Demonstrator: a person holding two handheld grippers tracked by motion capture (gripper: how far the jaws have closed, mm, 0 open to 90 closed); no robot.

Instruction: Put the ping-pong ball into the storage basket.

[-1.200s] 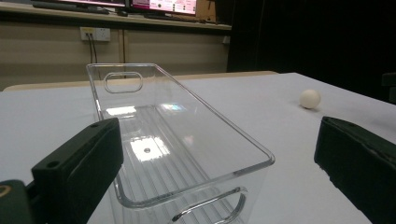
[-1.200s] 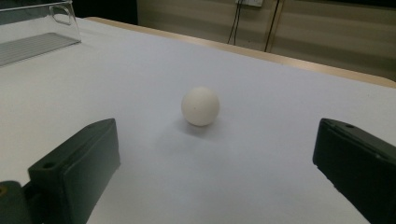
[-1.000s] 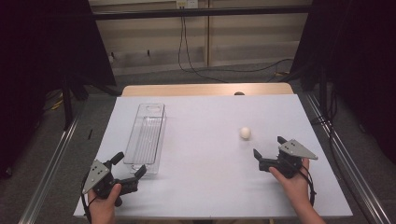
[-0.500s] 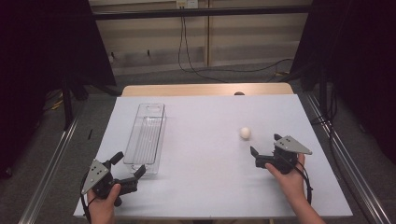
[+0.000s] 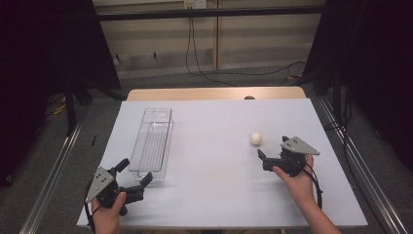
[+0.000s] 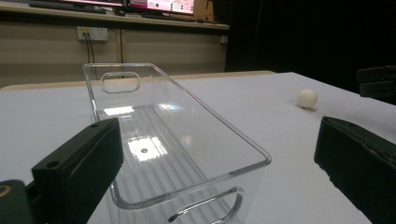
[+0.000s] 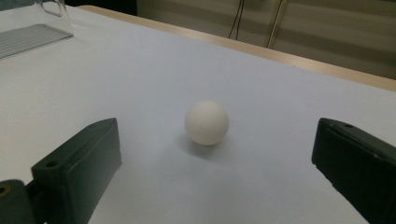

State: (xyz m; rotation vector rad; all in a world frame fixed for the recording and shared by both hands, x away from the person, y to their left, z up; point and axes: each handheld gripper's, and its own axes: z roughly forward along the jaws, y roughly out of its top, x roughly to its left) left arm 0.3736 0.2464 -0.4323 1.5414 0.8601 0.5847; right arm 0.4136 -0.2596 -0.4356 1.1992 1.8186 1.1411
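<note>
A small white ball lies on the white table, right of centre. My right gripper is open just behind and to the right of it, jaws pointing at it. In the right gripper view the ball sits a short way ahead, centred between the wide-apart jaws of the right gripper, touching neither. A clear plastic bin stands empty on the left. My left gripper is open at its near end. In the left gripper view the bin stretches away ahead, with the ball far right.
A wooden strip runs along the table's far edge. Cables hang on the back wall. Metal frame rails flank the table. A corner of the bin appears top left in the right gripper view.
My right gripper has moved a little forward and left, closer to the ball. The left gripper, the bin and the ball have stayed put.
</note>
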